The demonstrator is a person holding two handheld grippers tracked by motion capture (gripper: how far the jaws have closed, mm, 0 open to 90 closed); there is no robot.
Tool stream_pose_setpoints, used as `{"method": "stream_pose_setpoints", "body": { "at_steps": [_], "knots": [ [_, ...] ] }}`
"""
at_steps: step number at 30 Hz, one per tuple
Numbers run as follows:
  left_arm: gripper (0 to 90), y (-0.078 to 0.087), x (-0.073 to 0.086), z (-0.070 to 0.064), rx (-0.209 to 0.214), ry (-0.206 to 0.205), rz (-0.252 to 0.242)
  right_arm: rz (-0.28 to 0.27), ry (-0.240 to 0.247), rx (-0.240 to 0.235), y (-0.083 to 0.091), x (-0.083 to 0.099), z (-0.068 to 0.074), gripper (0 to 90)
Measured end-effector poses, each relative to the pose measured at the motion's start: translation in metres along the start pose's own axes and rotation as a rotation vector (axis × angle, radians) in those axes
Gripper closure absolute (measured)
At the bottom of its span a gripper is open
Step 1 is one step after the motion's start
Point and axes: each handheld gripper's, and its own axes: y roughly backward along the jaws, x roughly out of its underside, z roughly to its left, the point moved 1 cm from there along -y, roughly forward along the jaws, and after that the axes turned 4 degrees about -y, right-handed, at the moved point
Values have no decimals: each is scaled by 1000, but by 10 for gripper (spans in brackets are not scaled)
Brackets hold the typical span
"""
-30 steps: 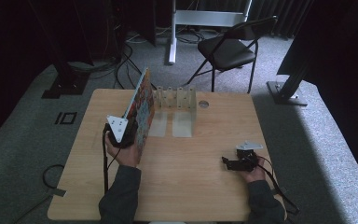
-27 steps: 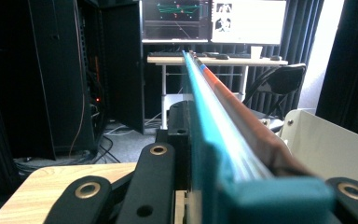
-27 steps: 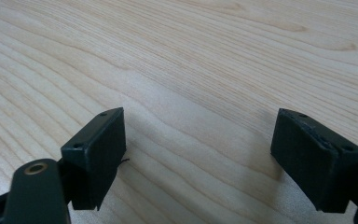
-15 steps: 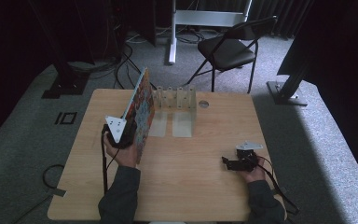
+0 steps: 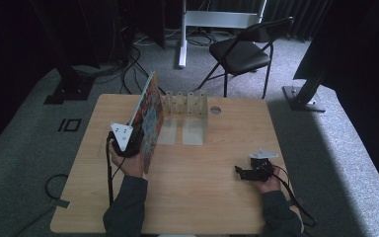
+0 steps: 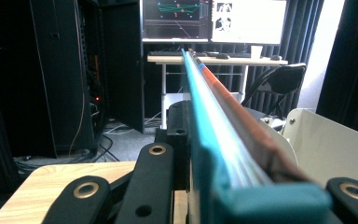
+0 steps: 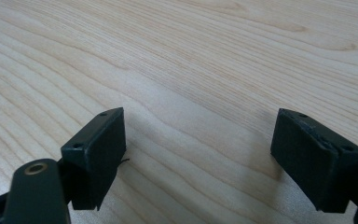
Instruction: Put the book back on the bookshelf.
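Book stayed pinched upright in my left gripper, rack unreached; right gripper idled spread.

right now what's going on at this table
A person holds tongs in each hand. The left tongs are shut on a colourful book, holding it upright on edge beside a clear slotted rack at the far side of the table. The right tongs are open and hold nothing, low over bare wood near the person.
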Motion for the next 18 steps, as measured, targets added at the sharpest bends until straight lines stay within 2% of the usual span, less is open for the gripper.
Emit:
{"method": "stream_pose_setpoints", "body": {
  "at_steps": [18],
  "knots": [
    [791, 1, 0, 0, 2, -18, 7, 0, 0, 0, 0, 0, 0, 176]
  ]
}}
